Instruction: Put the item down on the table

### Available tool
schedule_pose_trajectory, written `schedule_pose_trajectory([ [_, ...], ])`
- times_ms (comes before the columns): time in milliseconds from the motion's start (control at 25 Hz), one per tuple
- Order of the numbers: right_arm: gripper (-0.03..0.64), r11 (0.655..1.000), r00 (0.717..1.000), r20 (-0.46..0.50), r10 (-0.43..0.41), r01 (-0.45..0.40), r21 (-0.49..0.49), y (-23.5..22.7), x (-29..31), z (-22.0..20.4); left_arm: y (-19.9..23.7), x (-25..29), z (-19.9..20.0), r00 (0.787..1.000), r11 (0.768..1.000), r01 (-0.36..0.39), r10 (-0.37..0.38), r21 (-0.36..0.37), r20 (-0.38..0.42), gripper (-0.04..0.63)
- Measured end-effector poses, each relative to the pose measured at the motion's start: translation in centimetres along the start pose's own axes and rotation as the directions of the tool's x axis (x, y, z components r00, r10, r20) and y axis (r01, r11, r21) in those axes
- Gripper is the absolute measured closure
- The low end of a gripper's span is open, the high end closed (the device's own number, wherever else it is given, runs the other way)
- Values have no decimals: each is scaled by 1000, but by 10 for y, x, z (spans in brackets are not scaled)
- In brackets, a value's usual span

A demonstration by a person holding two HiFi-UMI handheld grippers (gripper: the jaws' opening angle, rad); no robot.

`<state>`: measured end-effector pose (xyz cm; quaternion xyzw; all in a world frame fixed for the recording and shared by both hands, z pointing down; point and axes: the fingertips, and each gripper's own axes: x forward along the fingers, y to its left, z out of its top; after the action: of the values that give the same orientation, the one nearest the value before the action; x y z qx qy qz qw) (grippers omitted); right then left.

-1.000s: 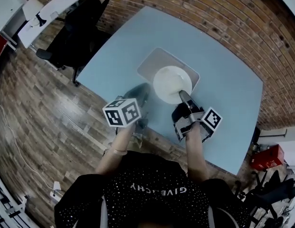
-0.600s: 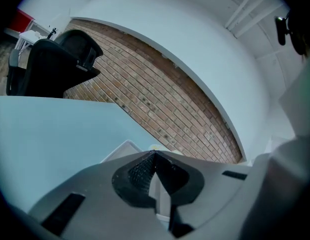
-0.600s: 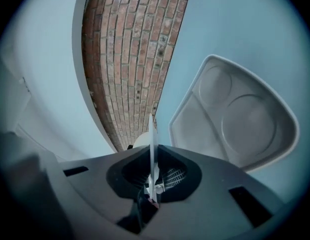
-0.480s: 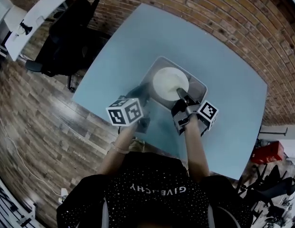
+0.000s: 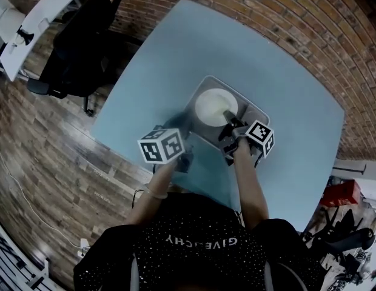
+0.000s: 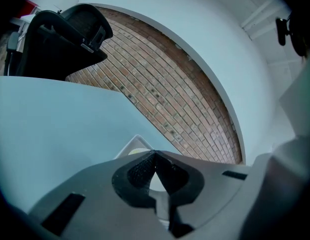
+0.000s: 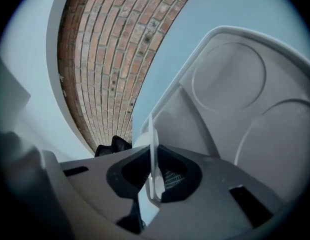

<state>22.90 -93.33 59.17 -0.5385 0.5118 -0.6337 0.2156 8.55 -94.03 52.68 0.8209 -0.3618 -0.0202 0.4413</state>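
Note:
A round white plate lies over the grey tray on the light blue table. My right gripper is shut on the plate's near rim. In the right gripper view the rim shows edge-on between the jaws of the right gripper, with the tray's moulded compartments beyond. My left gripper hovers at the tray's left side, shut with nothing in it. In the left gripper view the left gripper has its tips touching, and the tray's corner peeks over them.
A black office chair stands off the table's left edge, with a white desk behind it. A brick wall runs along the table's far side. A red object sits on the floor at right.
Both grippers have moved away from the person over the table and come down. The plate went with the right gripper and now sits more fully over the tray.

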Motion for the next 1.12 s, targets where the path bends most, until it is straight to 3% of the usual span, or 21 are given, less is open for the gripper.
schedule_pose_trajectory([
  [80, 584, 999, 999, -2, -34, 34, 11, -6, 3, 1, 3, 3, -1, 1000, 1000, -4, 4, -6, -7, 586],
  [240, 564, 977, 978, -28, -209, 207, -58, -26, 5, 1, 4, 8, -3, 1000, 1000, -4, 4, -16, -12, 586],
  [280, 529, 974, 976, -26, -217, 215, -64, -24, 4, 1, 4, 7, -3, 1000, 1000, -3, 2, -18, -12, 586],
  [400, 334, 978, 981, 11, -195, 196, -77, -10, -7, 5, 4, 4, -3, 1000, 1000, -1, 1, -17, -15, 586],
  [520, 334, 984, 986, 109, -127, 139, -108, 0, -32, 15, 4, 3, -5, 1000, 1000, 1, -1, -19, -16, 586],
  [600, 347, 996, 992, 127, -12, 23, -83, 12, -43, 11, 6, 2, -7, 1000, 1000, -4, 3, -18, -19, 586],
  [720, 591, 994, 987, 124, 106, -105, -9, 25, -50, -2, 6, 1, -10, 1000, 1000, -10, 10, -14, -26, 586],
  [920, 603, 970, 969, 53, 241, -239, -41, 53, -55, -20, -1, -2, -15, 999, 1000, -8, 8, 12, -47, 586],
  [1120, 603, 960, 960, 40, 279, -276, -53, 64, -55, -25, -3, -3, -15, 999, 1000, -3, 4, 24, -48, 586],
])
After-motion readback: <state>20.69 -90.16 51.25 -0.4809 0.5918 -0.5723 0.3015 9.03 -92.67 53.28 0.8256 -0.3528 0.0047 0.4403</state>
